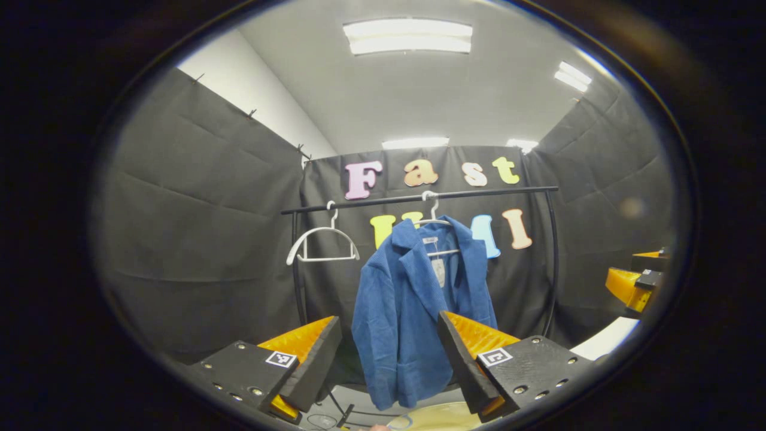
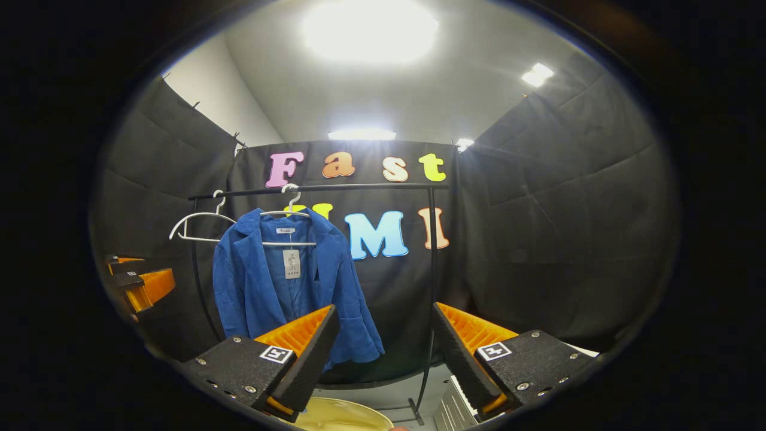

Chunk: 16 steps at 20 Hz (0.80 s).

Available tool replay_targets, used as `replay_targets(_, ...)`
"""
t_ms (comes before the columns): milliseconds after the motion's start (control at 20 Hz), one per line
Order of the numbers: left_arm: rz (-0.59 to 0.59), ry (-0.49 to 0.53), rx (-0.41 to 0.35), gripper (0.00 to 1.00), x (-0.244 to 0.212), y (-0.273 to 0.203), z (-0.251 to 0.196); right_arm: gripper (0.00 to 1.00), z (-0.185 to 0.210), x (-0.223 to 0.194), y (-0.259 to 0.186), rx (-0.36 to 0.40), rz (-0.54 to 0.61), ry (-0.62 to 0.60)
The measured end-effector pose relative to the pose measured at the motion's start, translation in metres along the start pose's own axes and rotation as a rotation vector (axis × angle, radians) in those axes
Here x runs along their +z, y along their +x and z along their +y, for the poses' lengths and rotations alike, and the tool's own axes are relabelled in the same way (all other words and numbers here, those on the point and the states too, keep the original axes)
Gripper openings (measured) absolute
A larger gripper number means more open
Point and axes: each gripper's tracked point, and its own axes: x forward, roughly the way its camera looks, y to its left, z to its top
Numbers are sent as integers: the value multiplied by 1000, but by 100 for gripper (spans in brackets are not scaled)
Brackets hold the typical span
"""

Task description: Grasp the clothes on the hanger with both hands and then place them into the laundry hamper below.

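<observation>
My left gripper (image 1: 389,353) and right gripper (image 2: 383,347) both have their fingers spread wide with nothing between them, well short of the blue jacket (image 1: 413,311) hanging on a white hanger (image 1: 432,221) from the black rail (image 1: 419,196). A paper tag (image 2: 291,263) and neck label (image 2: 285,230) hang inside the collar, their print too small to read. An empty hanger (image 1: 322,242) sits beside the jacket, and the pale hamper rim (image 2: 341,416) lies below my fingers.

Blue jacket (image 1: 407,311) hangs on a hanger (image 1: 432,220); left gripper (image 1: 389,353) jaws apart.
</observation>
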Motion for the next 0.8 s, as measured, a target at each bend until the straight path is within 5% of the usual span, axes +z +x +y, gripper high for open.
replay_targets(400, -12, 2, 11, 93, 10, 22, 0, 95, 3, 16, 2, 24, -20, 7)
replay_targets(800, -49, -7, 17, 97, 33, 61, -13, 95, 30, 44, 81, 86, -76, 8)
